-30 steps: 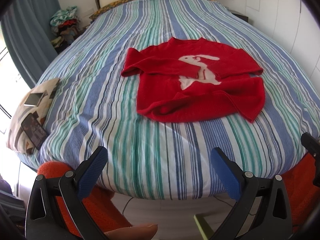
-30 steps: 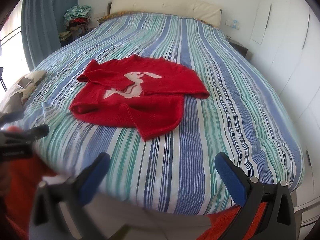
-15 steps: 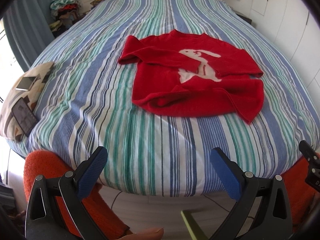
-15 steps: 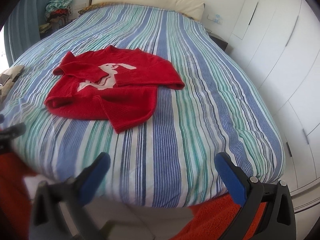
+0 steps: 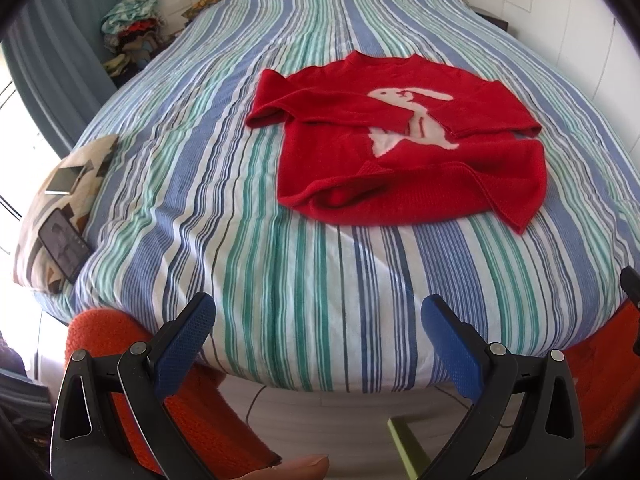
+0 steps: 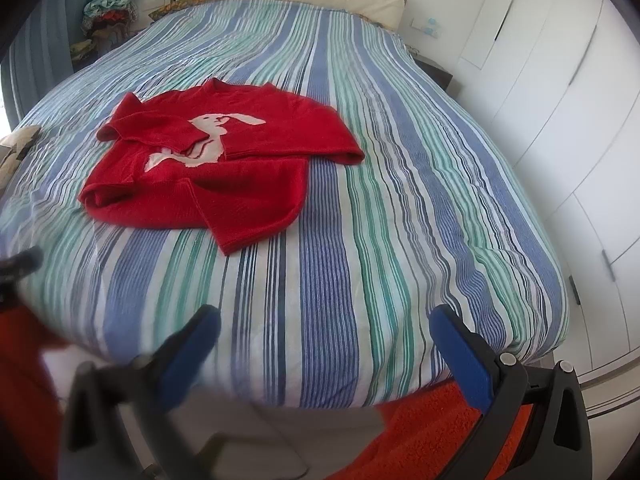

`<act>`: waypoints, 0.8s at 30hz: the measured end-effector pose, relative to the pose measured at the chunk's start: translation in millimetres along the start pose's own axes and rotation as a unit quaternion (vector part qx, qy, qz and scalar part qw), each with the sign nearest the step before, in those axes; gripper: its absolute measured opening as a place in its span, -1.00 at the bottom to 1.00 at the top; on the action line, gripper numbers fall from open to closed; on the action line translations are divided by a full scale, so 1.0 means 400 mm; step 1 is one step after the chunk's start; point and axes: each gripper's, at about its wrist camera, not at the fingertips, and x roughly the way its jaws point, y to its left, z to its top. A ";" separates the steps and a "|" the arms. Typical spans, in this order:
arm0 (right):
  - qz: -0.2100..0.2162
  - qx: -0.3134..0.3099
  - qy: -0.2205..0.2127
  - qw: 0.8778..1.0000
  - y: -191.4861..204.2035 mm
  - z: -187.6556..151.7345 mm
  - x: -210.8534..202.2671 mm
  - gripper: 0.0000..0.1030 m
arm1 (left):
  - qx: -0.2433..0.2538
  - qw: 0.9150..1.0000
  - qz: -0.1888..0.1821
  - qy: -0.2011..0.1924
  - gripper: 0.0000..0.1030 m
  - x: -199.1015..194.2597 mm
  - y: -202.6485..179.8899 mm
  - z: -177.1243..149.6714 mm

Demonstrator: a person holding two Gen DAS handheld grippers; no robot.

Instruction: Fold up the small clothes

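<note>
A small red sweater (image 5: 404, 148) with a white rabbit on it lies on the striped bed (image 5: 280, 264), both sleeves folded across its front and its hem rumpled. It also shows in the right wrist view (image 6: 216, 168), left of centre. My left gripper (image 5: 318, 320) is open and empty, held at the foot of the bed, well short of the sweater. My right gripper (image 6: 324, 332) is open and empty too, at the bed's foot and to the right of the sweater.
A patterned cushion (image 5: 76, 184) with two phones (image 5: 64, 246) on it lies at the bed's left edge. A pile of clothes (image 5: 128, 28) stands at the far left by a curtain. White wardrobe doors (image 6: 560, 120) run along the right. An orange rug (image 6: 432, 440) lies below.
Both grippers have shifted slightly at the foot of the bed, so the views tilt. The sweater has not moved. Both stay open and empty.
</note>
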 end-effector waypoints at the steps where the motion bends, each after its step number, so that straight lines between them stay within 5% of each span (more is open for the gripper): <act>1: 0.000 -0.001 0.000 1.000 0.000 0.000 -0.001 0.99 | -0.001 1.000 -0.001 0.001 0.99 0.001 0.001 0.000; 6: 0.012 0.001 -0.002 1.000 -0.003 0.002 0.003 0.99 | -0.029 0.999 0.014 0.022 0.99 0.032 0.046 0.003; 11: 0.169 0.052 -0.018 0.984 -0.052 0.038 0.042 0.99 | -0.130 0.990 0.019 0.054 0.99 0.083 0.169 -0.006; 14: 0.308 0.145 0.023 0.940 -0.078 0.049 0.157 0.99 | -0.159 0.985 0.008 0.061 0.98 0.102 0.205 -0.017; 16: 0.393 0.212 0.073 0.892 -0.064 0.037 0.269 0.88 | -0.173 0.982 -0.014 0.070 0.98 0.112 0.213 -0.024; 19: 0.405 0.290 0.125 0.858 -0.035 0.015 0.414 0.48 | -0.183 0.979 -0.043 0.076 0.98 0.109 0.202 -0.031; 23: 0.425 0.371 0.069 0.823 -0.028 0.031 0.490 0.31 | -0.172 0.981 -0.046 0.075 0.98 0.106 0.185 -0.032; 24: 0.433 0.369 0.065 0.820 -0.022 0.042 0.498 -0.20 | -0.169 0.982 -0.047 0.076 0.98 0.106 0.185 -0.032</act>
